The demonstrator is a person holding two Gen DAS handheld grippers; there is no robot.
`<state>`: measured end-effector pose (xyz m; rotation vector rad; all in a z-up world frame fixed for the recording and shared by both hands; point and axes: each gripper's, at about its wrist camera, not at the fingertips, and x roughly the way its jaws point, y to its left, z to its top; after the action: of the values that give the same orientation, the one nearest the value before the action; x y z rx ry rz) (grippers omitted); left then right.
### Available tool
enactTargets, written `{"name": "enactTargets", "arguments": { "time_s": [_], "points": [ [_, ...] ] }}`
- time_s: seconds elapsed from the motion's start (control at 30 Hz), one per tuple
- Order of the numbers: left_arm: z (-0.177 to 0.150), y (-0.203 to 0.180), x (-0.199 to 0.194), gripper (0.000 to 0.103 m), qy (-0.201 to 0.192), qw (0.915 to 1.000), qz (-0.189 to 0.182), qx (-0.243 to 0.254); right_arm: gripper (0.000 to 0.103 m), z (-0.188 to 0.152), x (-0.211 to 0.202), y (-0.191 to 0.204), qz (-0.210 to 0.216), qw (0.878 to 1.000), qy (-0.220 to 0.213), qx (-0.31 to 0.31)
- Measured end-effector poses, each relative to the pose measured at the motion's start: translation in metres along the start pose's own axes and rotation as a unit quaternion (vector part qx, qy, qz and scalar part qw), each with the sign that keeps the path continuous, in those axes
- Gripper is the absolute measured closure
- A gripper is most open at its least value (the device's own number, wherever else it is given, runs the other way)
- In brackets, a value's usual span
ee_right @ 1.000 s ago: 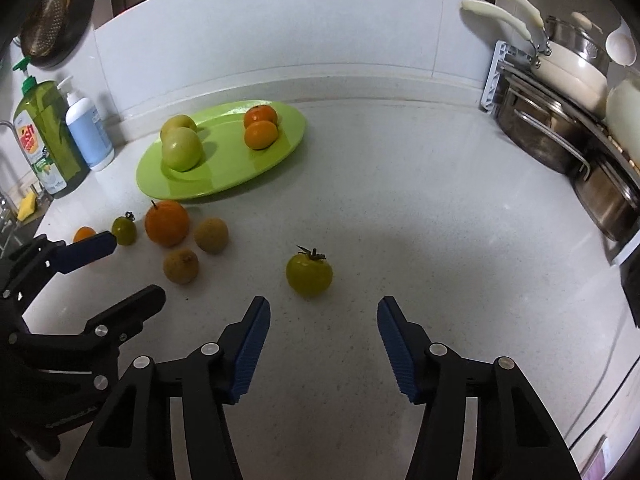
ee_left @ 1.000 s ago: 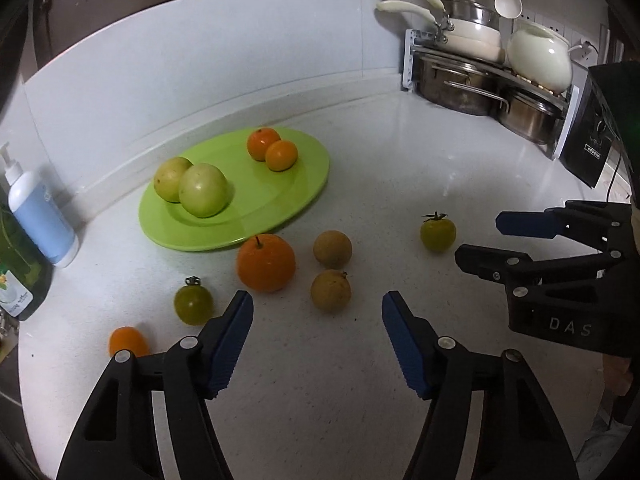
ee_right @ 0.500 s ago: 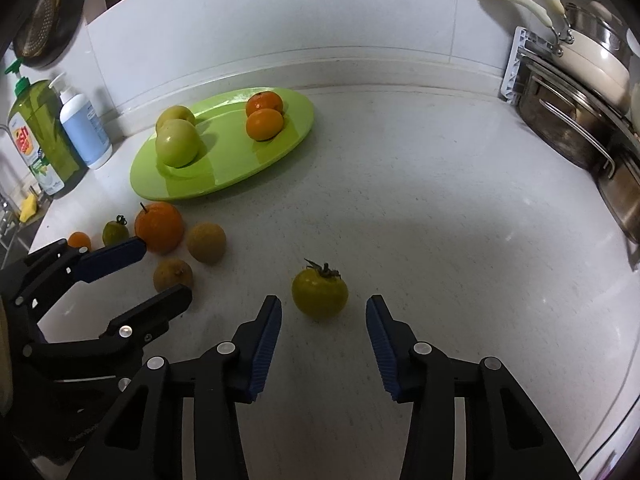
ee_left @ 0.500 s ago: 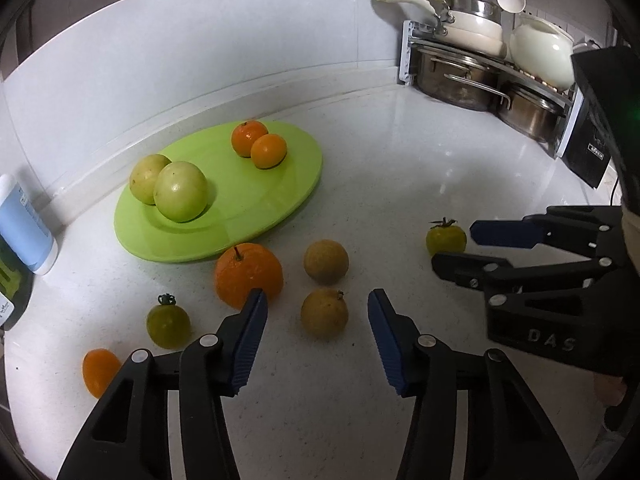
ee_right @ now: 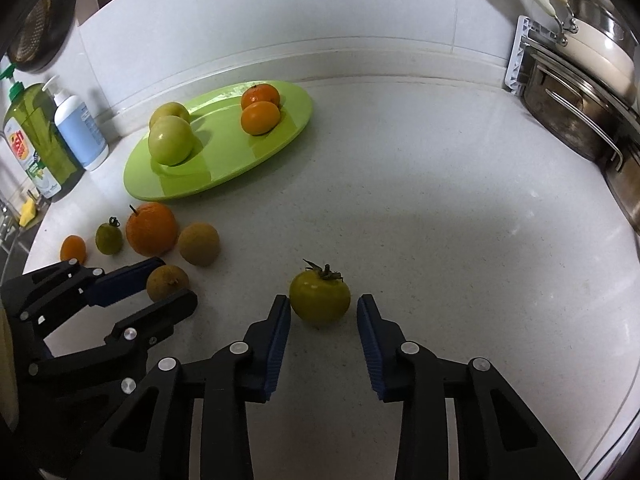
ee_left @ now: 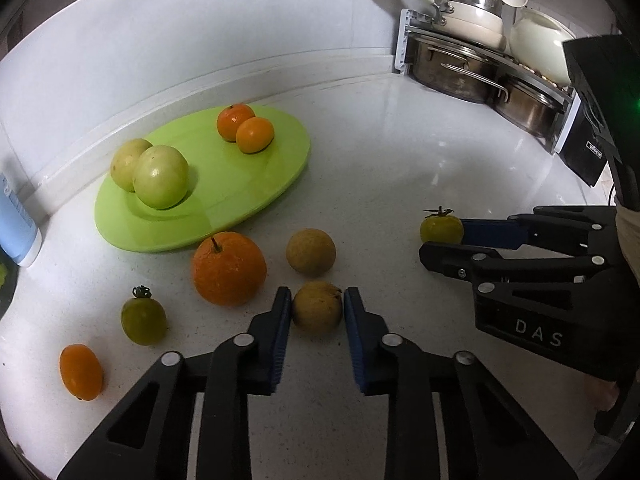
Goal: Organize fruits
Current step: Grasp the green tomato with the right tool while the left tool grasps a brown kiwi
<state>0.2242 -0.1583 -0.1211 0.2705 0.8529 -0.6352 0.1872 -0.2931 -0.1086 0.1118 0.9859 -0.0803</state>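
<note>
A green plate (ee_left: 224, 208) holds two pale green apples (ee_left: 160, 176) and two small oranges (ee_left: 246, 128). On the counter lie a big orange (ee_left: 229, 268), two brown round fruits (ee_left: 310, 250), a green tomato (ee_left: 143, 320) and a small orange (ee_left: 80, 372). My left gripper (ee_left: 316, 308) has its pads closed against the nearer brown fruit (ee_left: 317, 307), which rests on the counter. My right gripper (ee_right: 323, 308) is open around a second green tomato (ee_right: 319, 297), with gaps on both sides. The plate also shows in the right wrist view (ee_right: 224, 160).
Soap bottles (ee_right: 76, 128) stand at the left by the wall. A rack of pots and pans (ee_left: 472, 68) fills the back right corner. A black appliance (ee_left: 588, 152) sits at the right.
Both grippers moved forward and down. The left jaws narrowed onto the brown fruit. The right jaws came around the green tomato and narrowed slightly.
</note>
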Motion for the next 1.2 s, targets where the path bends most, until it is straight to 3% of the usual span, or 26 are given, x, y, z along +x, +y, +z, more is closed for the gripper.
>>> {"name": "enactTargets", "arguments": {
  "time_s": [0.67,1.2],
  "points": [
    [0.005,0.013,-0.033,0.077,-0.027,0.999,-0.008,-0.034,0.073,0.006,-0.023,0.012,0.003,1.0,-0.022,-0.018],
    [0.029,0.059,-0.052,0.077,-0.048,0.996,0.028,-0.07,0.073,0.056,-0.034,0.049,0.034,0.996,-0.058,-0.063]
  ]
}}
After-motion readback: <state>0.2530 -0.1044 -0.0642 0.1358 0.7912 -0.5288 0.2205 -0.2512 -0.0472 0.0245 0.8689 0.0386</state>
